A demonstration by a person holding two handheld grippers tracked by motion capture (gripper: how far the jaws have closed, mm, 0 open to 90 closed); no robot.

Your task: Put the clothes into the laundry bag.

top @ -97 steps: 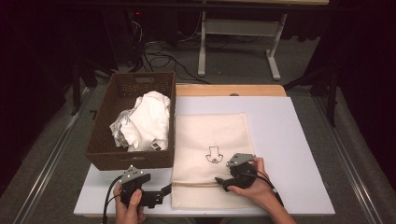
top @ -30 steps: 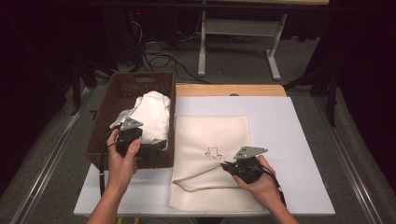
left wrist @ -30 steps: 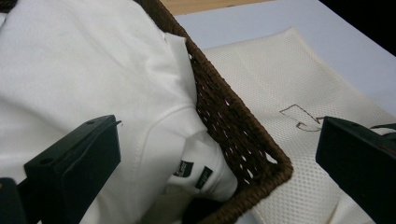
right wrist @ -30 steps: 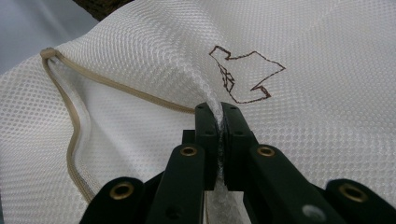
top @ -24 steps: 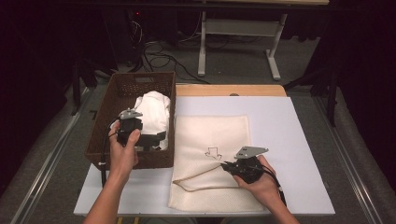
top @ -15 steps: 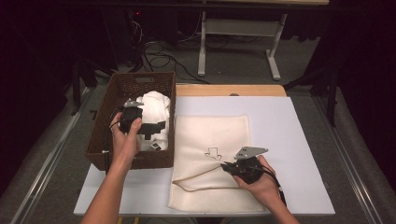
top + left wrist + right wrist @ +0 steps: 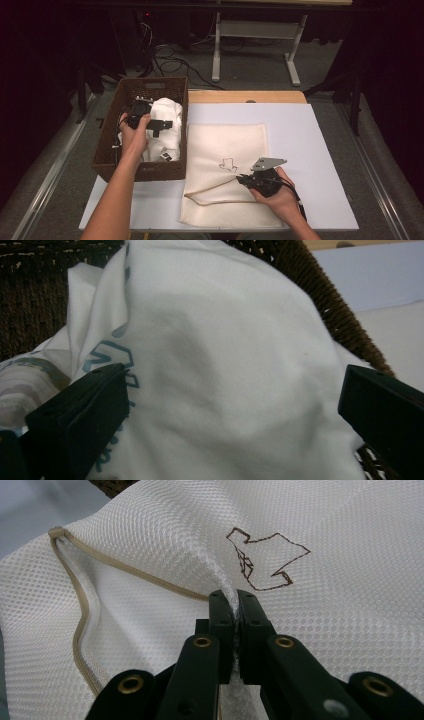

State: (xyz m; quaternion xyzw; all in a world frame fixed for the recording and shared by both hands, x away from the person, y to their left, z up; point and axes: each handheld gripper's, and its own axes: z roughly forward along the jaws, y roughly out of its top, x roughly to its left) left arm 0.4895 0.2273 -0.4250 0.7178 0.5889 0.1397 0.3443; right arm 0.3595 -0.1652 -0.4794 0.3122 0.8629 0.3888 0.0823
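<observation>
Right gripper (image 7: 243, 179) pinches the mesh bag (image 7: 230, 150); left gripper (image 7: 159, 124) hangs spread over the white garment (image 7: 167, 112) in the wicker basket (image 7: 145, 172).

The right gripper view shows what the high view cannot: the 2 jaws pressed together on a raised fold of mesh, the beige-edged opening (image 7: 80, 615) lying left of them and the brown outline mark (image 7: 265, 562) just beyond their tips. The left gripper view shows blue print (image 7: 112, 352) on the garment by the left jaw, with cloth bulging between the 2 wide-apart jaws.
</observation>
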